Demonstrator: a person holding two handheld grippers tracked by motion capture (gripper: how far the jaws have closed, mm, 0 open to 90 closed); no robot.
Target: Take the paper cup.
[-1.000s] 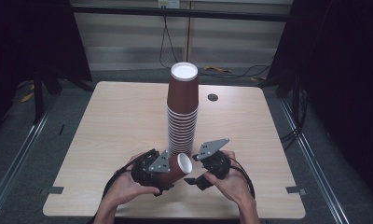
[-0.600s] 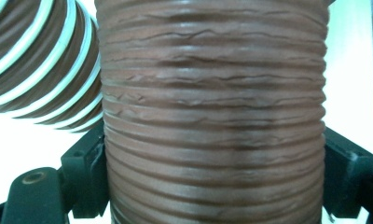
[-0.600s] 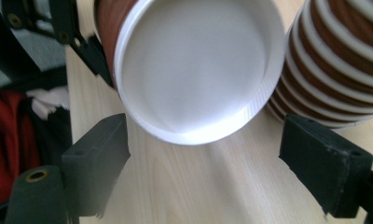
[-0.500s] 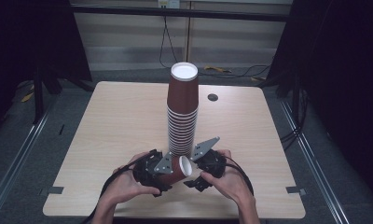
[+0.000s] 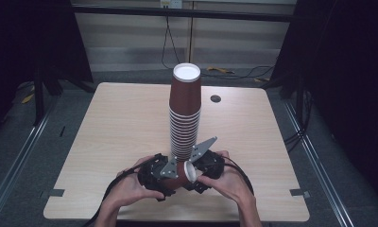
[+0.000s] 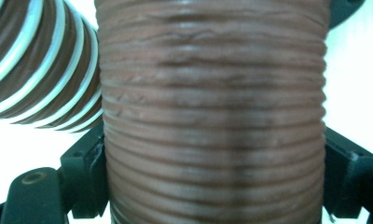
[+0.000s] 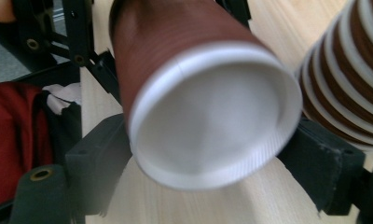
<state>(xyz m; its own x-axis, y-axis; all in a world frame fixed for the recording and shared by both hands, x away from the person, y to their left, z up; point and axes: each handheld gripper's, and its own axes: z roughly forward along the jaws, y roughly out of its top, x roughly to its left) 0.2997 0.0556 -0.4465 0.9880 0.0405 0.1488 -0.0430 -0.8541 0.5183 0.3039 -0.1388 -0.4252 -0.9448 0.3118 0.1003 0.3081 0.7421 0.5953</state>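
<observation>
Paper, ribbed and light, the brown cup (image 5: 180, 173) lies sideways low over the table (image 5: 107, 142), just before the stack (image 5: 184, 118). Left fingers (image 6: 84, 179) pinch its crushable wall; I'd grip gently mid-body. Right fingers (image 7: 98, 156) flank its base, contact unclear.

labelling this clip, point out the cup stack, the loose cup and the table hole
cup stack (image 5: 184, 113), high view, ribbed side.
loose cup (image 7: 212, 119), right gripper view, white base.
table hole (image 5: 215, 99), high view, dark centre.

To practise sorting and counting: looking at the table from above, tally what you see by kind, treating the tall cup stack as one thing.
Cup stack: 1
Loose cup: 1
Left hand-held gripper and right hand-held gripper: 2
Dark round disc: 1
Total: 5
</observation>
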